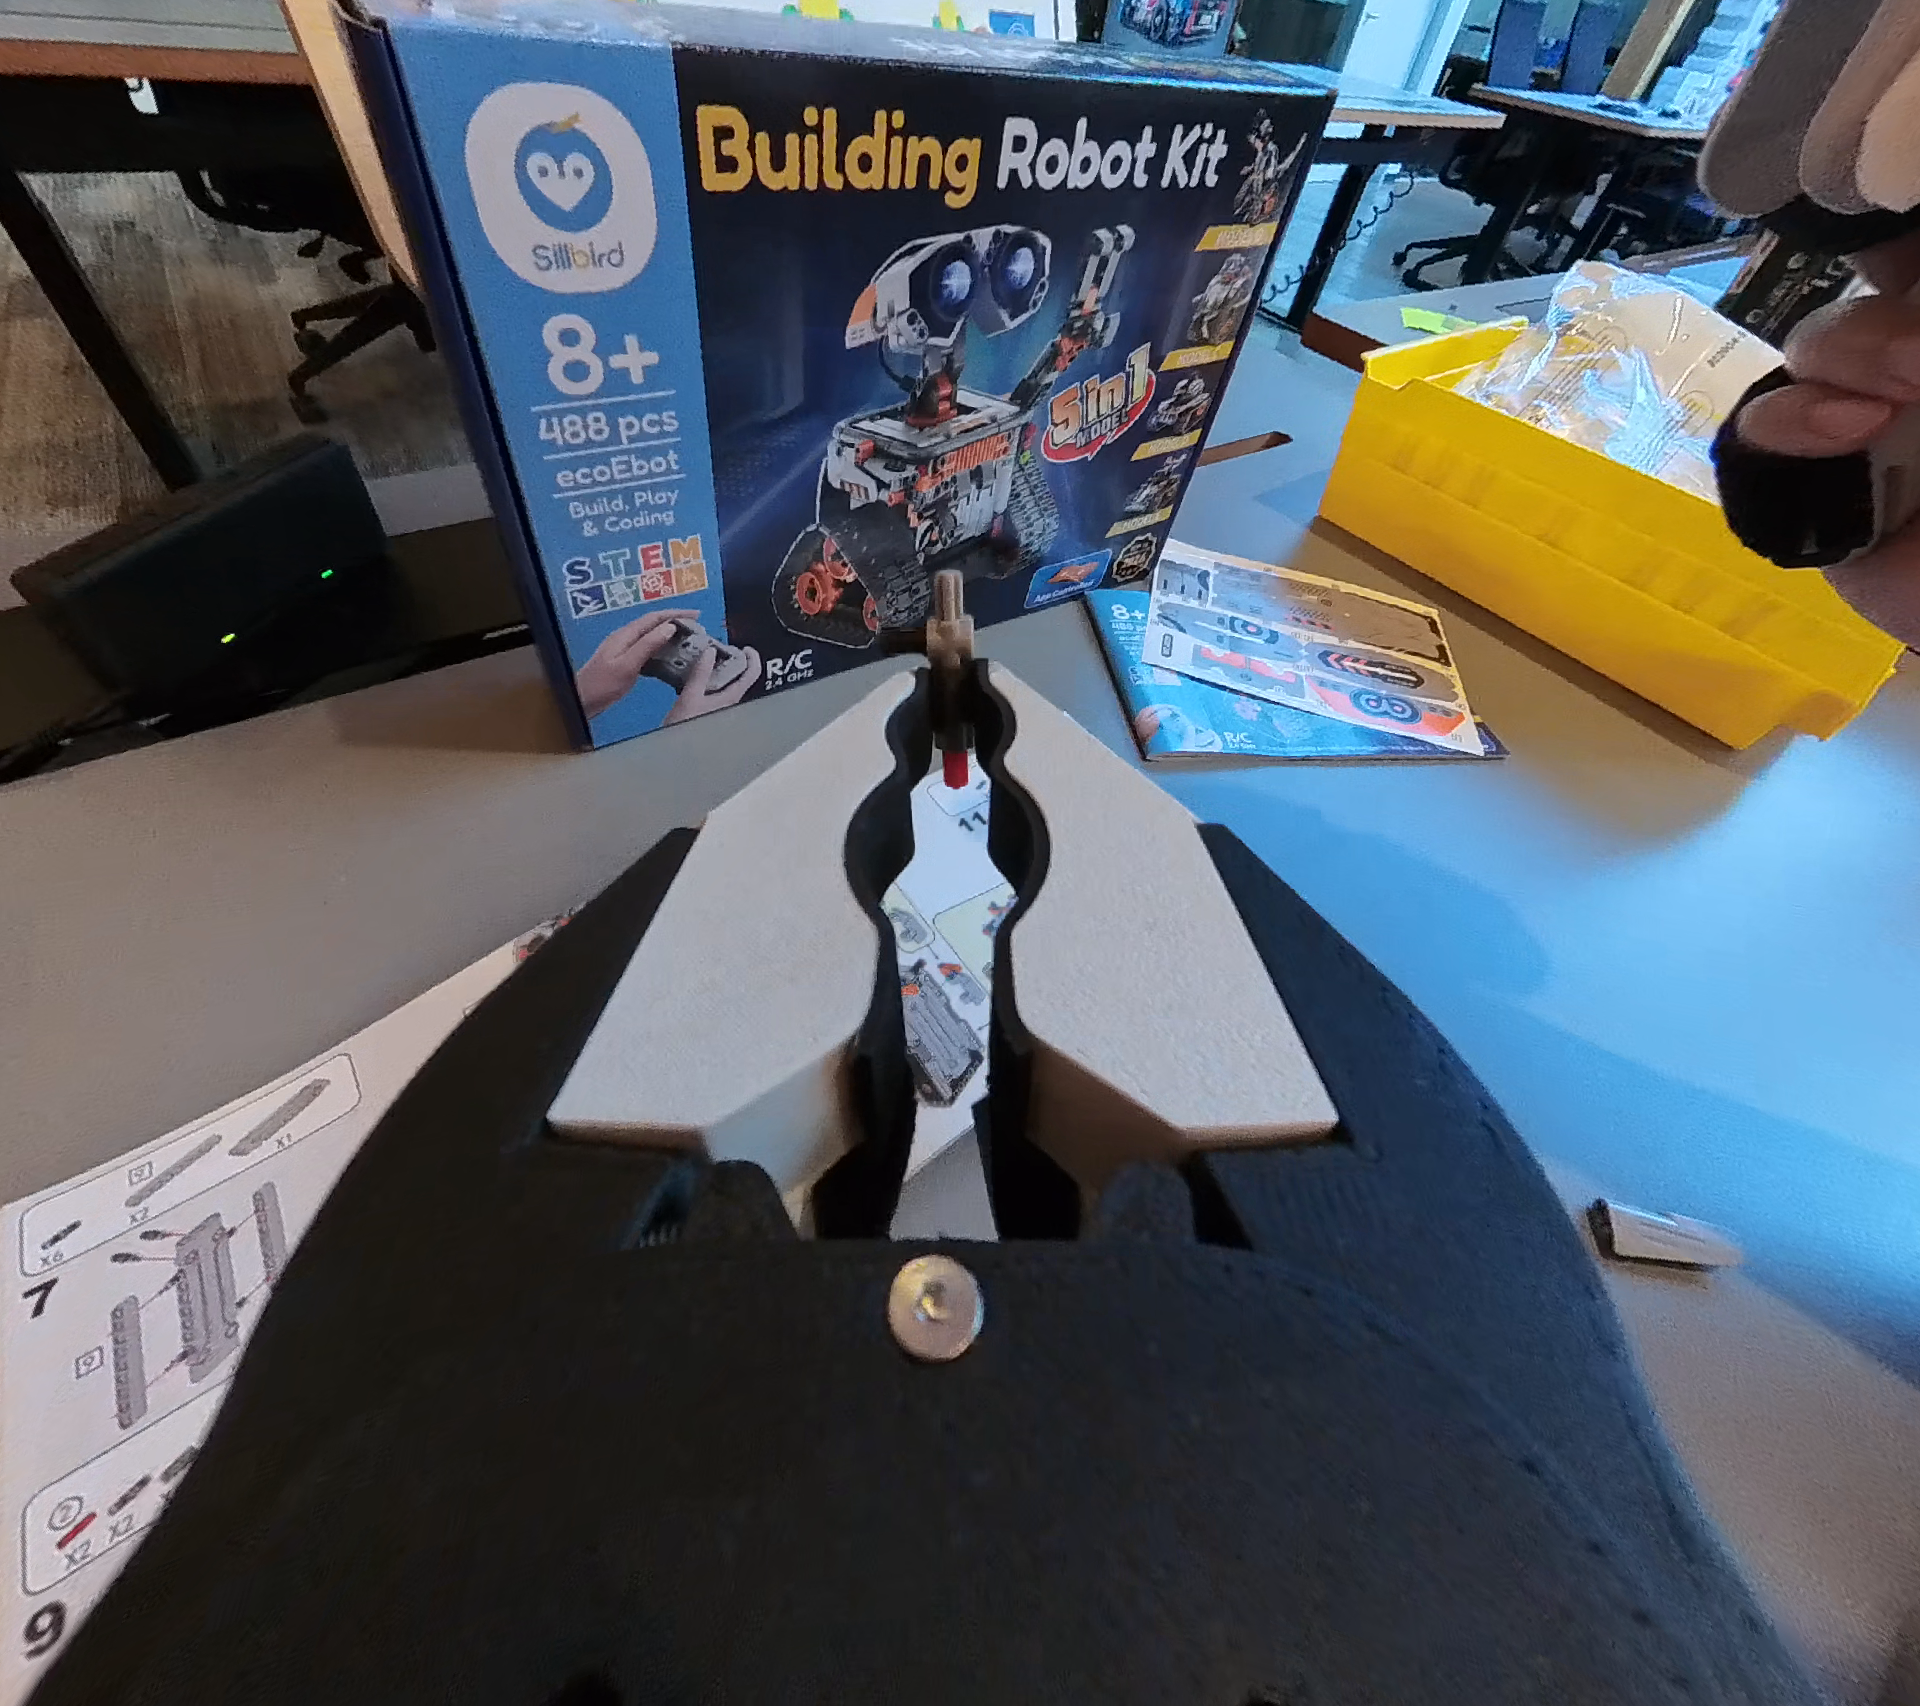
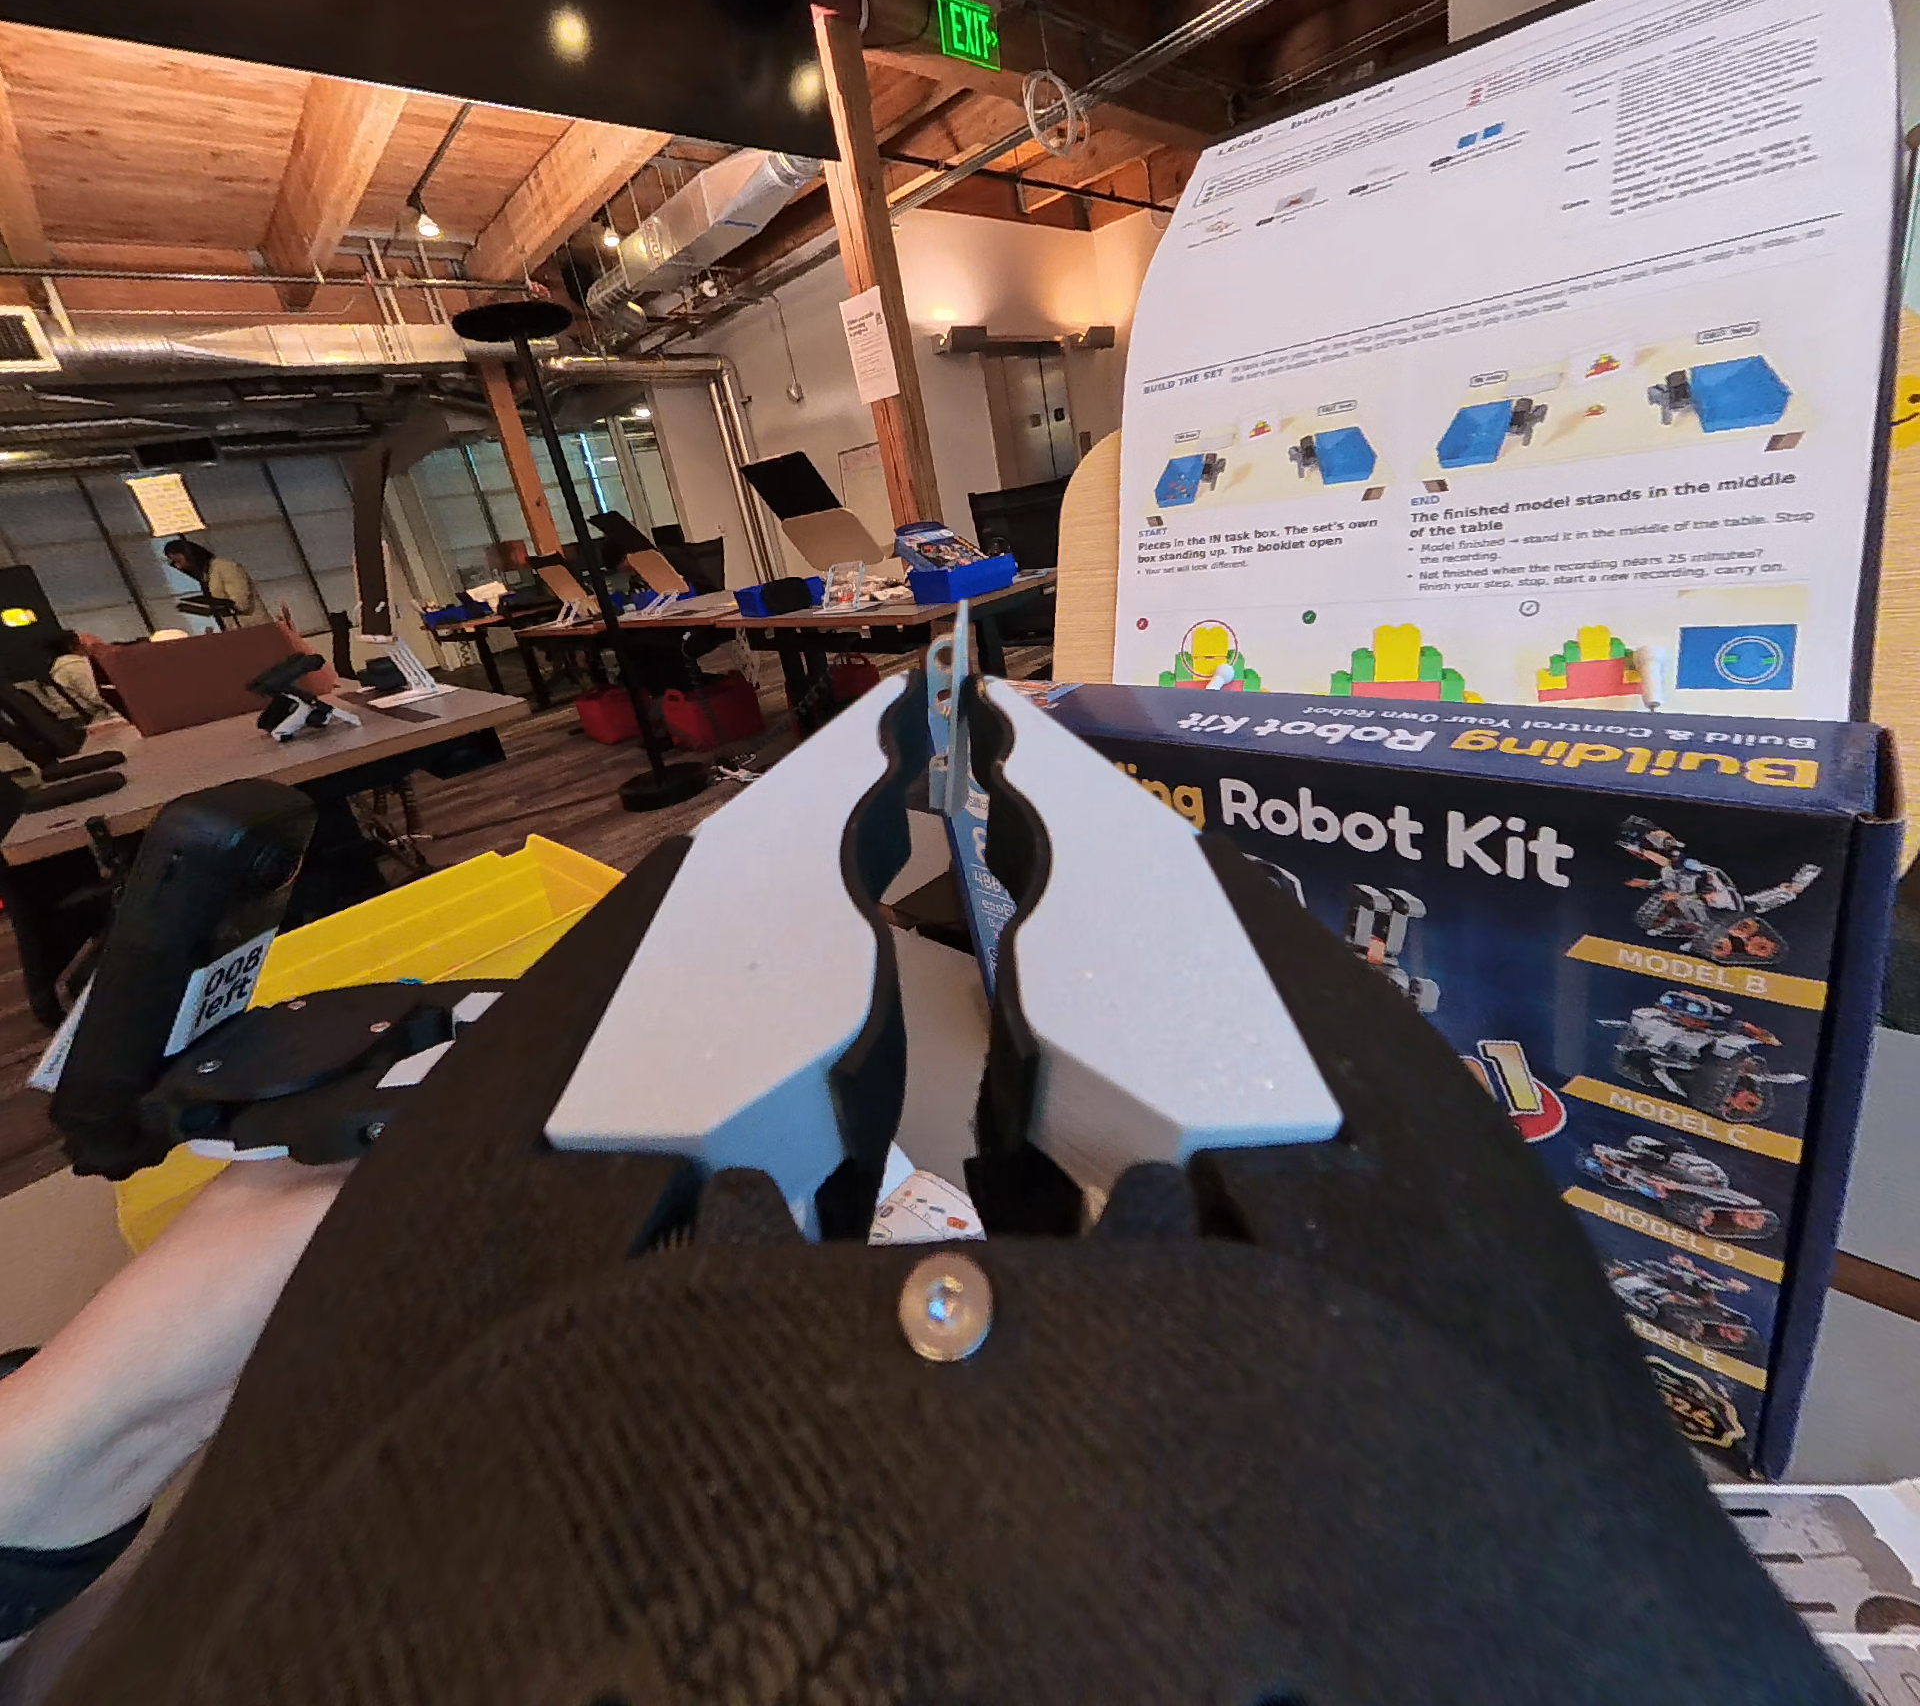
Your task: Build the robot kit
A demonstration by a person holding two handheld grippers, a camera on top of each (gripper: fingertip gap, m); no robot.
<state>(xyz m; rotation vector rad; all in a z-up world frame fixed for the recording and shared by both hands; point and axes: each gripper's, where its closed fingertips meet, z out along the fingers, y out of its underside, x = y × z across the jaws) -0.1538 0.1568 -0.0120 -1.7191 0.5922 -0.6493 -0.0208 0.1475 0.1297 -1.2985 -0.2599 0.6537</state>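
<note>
Left tongs (image 1: pixel 948 680) clamp a half-hidden tan-and-red pin (image 1: pixel 950 633); right tongs (image 2: pixel 951 721) clamp a grey beam (image 2: pixel 948 700).

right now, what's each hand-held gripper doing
Left hand-held gripper: closed on a small tan and red pin.
Right hand-held gripper: closed on a thin grey beam piece.

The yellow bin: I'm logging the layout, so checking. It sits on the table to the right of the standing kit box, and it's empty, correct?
Not quite. The yellow bin does sit on the table to the right of the standing kit box, but it is not empty: the left wrist view shows clear plastic bags lying in it.
</note>
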